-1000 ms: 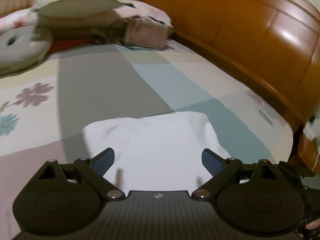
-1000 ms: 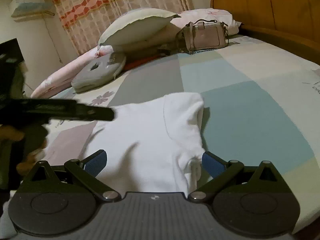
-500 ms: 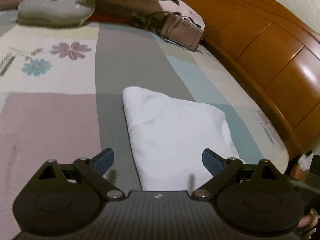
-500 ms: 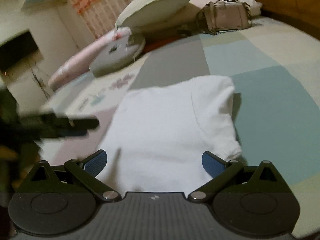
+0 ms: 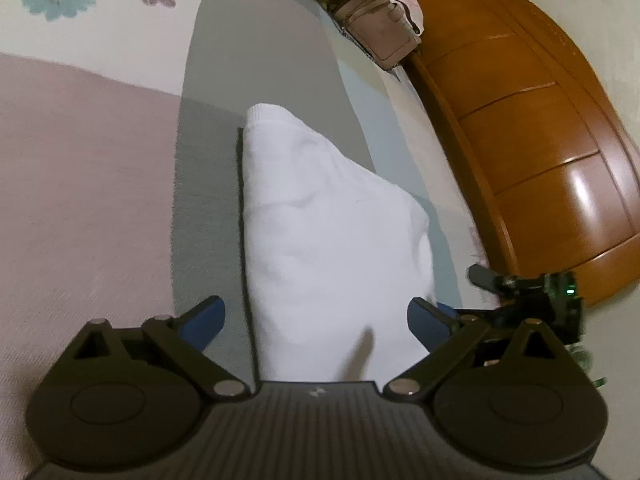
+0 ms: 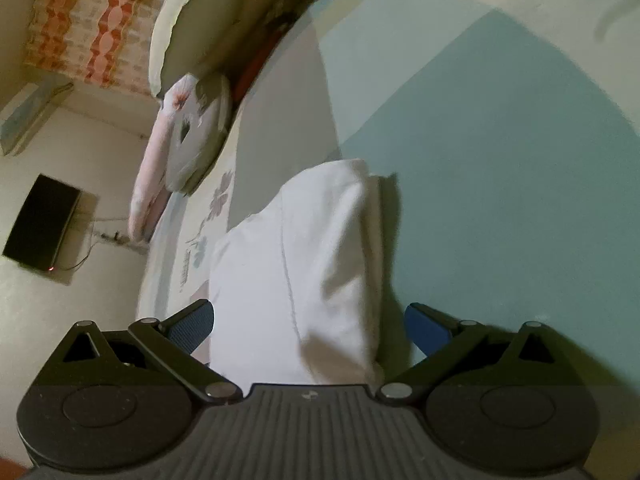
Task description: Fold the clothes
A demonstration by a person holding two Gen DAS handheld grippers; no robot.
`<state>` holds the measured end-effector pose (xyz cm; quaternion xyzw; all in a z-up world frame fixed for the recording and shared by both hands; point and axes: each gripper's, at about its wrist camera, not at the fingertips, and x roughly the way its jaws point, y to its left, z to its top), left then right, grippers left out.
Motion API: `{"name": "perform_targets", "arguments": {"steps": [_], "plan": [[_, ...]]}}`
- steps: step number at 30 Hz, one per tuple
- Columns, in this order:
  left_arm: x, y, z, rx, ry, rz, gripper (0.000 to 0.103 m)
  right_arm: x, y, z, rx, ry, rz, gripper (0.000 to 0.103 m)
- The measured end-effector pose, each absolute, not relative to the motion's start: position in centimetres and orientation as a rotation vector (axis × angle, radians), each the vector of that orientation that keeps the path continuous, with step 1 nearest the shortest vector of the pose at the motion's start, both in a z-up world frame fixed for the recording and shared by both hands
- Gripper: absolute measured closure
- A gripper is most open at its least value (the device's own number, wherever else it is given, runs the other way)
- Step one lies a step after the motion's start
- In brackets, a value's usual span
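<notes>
patchwork bed [image 5: 100,184], folded white garment [image 5: 320,232] near its edge, left gripper [image 5: 316,320] fingers spread

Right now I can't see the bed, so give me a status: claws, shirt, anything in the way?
Both claws open, left claw and right claw empty. White shirt folded on the bed. Handbag sits well clear.

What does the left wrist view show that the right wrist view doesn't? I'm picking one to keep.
Only the left wrist view shows the wooden headboard, the pink handbag and the right gripper from outside. Only the right wrist view shows the curtain, pillows and a dark wall screen. Both show the folded white garment on the patchwork bedspread between open jaws.
</notes>
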<state>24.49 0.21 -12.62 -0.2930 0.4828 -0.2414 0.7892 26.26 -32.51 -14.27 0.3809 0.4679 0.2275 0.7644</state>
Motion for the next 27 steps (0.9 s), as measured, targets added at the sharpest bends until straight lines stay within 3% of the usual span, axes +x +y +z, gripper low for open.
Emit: {"name": "perform_targets", "arguments": {"steps": [12, 19, 27], "plan": [[27.7, -1.4, -13.3, -0.663, 1.065, -0.617, 0.003, 29.2, -30.3, -14.0, 0.751, 0.971, 0.529, 0.0], [24.6, -0.1, -13.6, -0.696, 1.139, -0.683, 0.003, 24.6, -30.5, -14.0, 0.746, 1.059, 0.629, 0.0], [28.8, -1.8, -14.2, -0.736, 1.136, -0.696, 0.002, 27.4, -30.3, -14.4, 0.792, 1.07, 0.659, 0.0]]}}
